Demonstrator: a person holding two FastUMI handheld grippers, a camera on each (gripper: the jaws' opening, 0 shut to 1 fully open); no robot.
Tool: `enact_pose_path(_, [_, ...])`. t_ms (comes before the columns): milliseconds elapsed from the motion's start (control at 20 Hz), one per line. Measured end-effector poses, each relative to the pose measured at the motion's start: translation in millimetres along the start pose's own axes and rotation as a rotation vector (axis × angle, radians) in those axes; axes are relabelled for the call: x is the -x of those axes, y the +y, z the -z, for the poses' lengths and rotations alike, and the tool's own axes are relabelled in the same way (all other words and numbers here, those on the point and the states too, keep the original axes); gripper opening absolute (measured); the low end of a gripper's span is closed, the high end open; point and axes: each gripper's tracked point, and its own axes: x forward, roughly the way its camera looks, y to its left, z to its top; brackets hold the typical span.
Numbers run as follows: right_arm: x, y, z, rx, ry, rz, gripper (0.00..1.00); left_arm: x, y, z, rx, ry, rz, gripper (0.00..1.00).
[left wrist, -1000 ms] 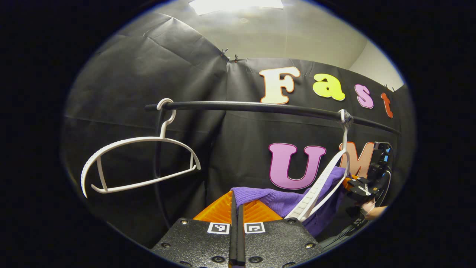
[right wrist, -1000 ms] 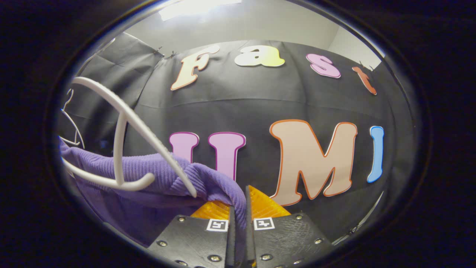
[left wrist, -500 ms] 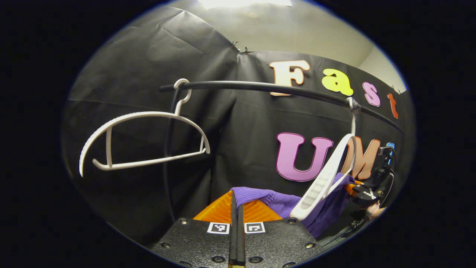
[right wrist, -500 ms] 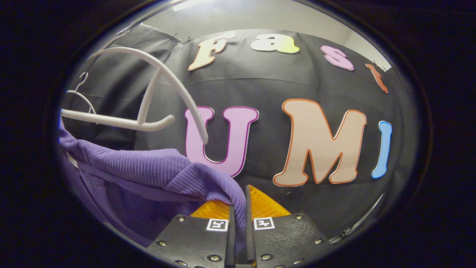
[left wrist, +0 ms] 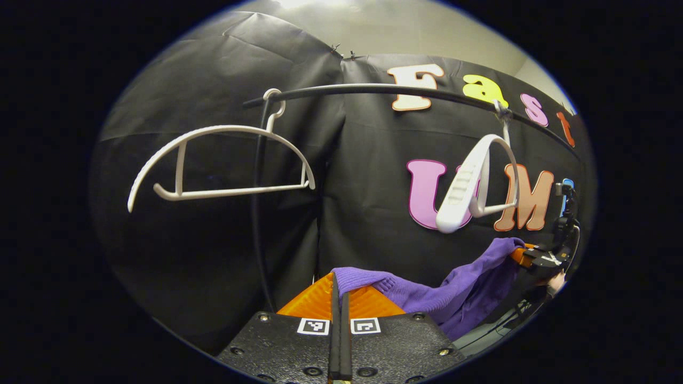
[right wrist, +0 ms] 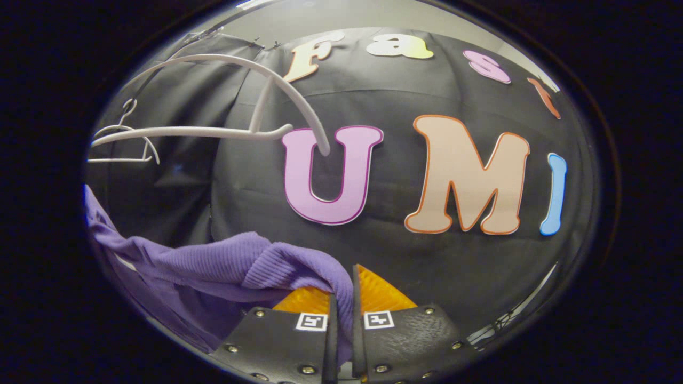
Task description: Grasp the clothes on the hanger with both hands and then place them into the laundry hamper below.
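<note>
A purple ribbed garment hangs stretched between both grippers, off its hanger. My left gripper is shut on one end of it. In the right gripper view, my right gripper is shut on the other end of the garment, which sags away to the left. The right gripper also shows at the far right of the left gripper view, with a hand behind it. The bare white hanger that held the garment hangs from the black rail above the cloth; it appears again as the white hanger.
A second bare white hanger hangs at the rail's left end, small in the right gripper view as the far hanger. A black upright post drops from the rail. Black cloth walls stand close behind.
Both grippers have dropped with the garment. It has slid free of the right hanger, which now hangs bare above it. Rail and hangers sit higher in both views.
</note>
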Motion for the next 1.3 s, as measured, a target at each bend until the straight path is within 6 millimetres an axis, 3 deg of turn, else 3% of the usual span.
enact_pose_path(350, [36, 56, 8, 0.004, 0.012, -0.131, 0.11, 4, -33, 36, -0.055, 0.061, 0.064, 0.0])
enact_pose_path(550, [53, 87, 13, 0.0, 0.032, -0.204, 0.11, 5, -67, 58, -0.052, 0.106, 0.141, 0.01])
enact_pose_path(750, [68, 106, 27, 0.002, 0.062, -0.236, 0.11, 1, -102, 80, -0.068, 0.147, 0.238, 0.0])
enact_pose_path(950, [80, 119, 54, -0.005, 0.119, -0.257, 0.11, 1, -133, 110, -0.063, 0.211, 0.33, 0.0])
enact_pose_path(1300, [99, 127, 128, 0.007, 0.275, -0.262, 0.11, 6, -167, 180, -0.05, 0.363, 0.422, 0.0])
